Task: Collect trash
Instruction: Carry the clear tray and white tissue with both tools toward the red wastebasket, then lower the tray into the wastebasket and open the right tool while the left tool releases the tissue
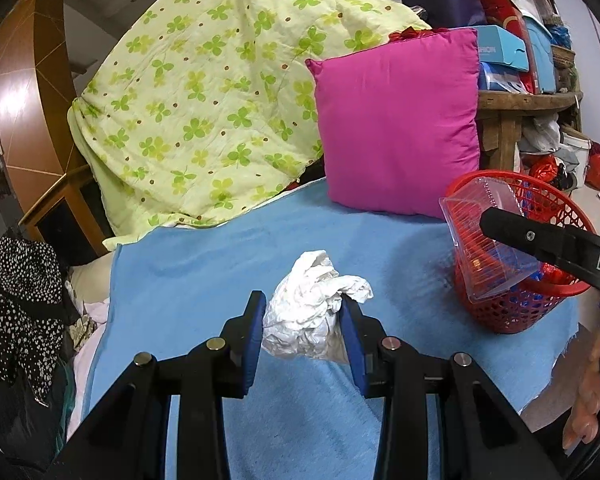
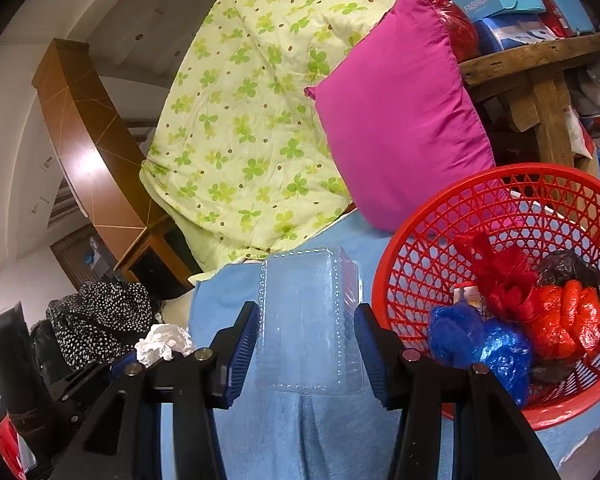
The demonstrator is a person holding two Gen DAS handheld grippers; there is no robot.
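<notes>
On the blue cloth-covered bed (image 1: 204, 280), at its far edge, a pale green clover-print quilt (image 1: 204, 92) is heaped beside a magenta square cushion (image 1: 400, 120). Near the right edge sits the round red plastic mesh basket (image 2: 500, 208), already holding knotted red, blue and black plastic bags (image 2: 540, 312).

Right gripper (image 2: 306, 332): fingers pinching a clear plastic clamshell container (image 2: 308, 312) by its side walls, held above the cloth just beside the basket rim. Likely light, slick and springy; too hard a squeeze could make it buckle or pop out, so a grip on the ribbed sides suits it.

Left gripper (image 1: 304, 320): fingers clamped on a crumpled white tissue wad (image 1: 316, 312), lifted near the middle of the cloth. Soft, weightless, compressible; any spot works.

Basket bottom is hidden under the bags. Basket's near side is cut off in the left wrist view. Shelf clutter behind the cushion is hard to make out.
</notes>
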